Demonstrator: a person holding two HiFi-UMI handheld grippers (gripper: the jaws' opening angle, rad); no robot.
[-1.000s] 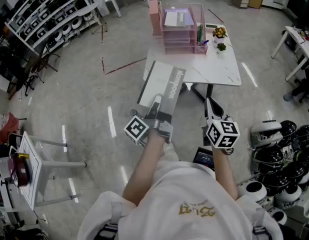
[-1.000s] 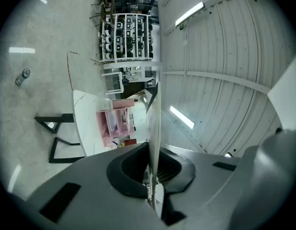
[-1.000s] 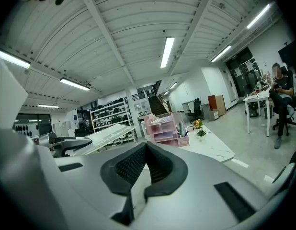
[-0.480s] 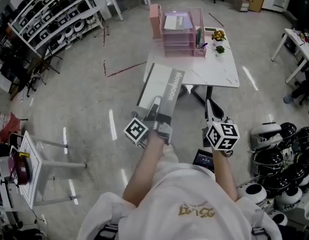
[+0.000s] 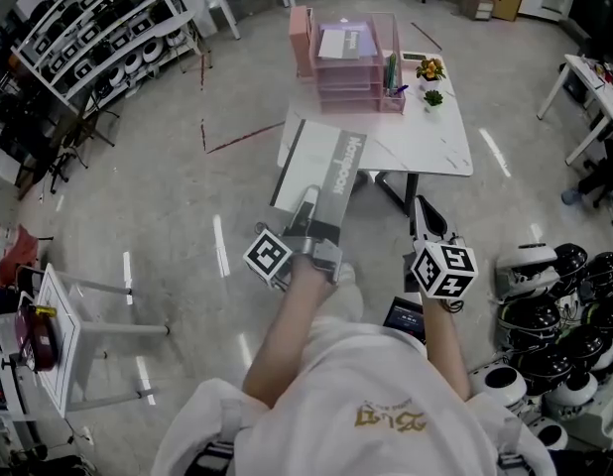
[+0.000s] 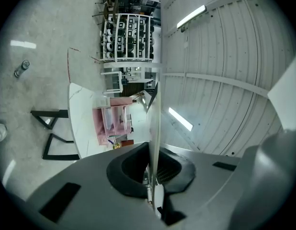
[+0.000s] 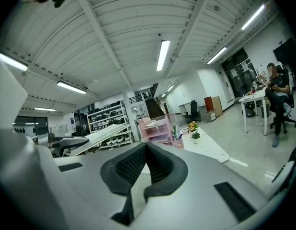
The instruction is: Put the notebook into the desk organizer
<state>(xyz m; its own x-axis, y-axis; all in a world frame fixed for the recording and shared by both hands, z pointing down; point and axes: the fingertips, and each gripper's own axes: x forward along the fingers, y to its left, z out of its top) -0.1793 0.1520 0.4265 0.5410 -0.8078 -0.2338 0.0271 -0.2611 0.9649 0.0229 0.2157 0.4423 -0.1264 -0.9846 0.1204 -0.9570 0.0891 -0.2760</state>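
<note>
A large grey-and-white notebook [image 5: 322,170] is held out over the floor, short of the table's near edge, with my left gripper [image 5: 310,208] shut on its near end. In the left gripper view the notebook [image 6: 154,123] shows edge-on between the pressed pads. The pink desk organizer [image 5: 347,59], with stacked trays and papers on top, stands at the far side of the white table [image 5: 430,145]. My right gripper [image 5: 419,206] hovers to the right, below the table's near edge, shut and holding nothing. Its view shows the organizer [image 7: 158,128] ahead and the notebook [image 7: 104,134] to the left.
Two small potted plants [image 5: 432,80] and a pen cup [image 5: 393,77] stand right of the organizer. Shelving racks [image 5: 98,28] line the far left. Round white devices [image 5: 554,296] crowd the floor at right, and a small white table [image 5: 59,335] stands at left. A person [image 7: 277,95] sits far right.
The table and organizer have shifted a little to the left in the head view. Both grippers keep their grip and place.
</note>
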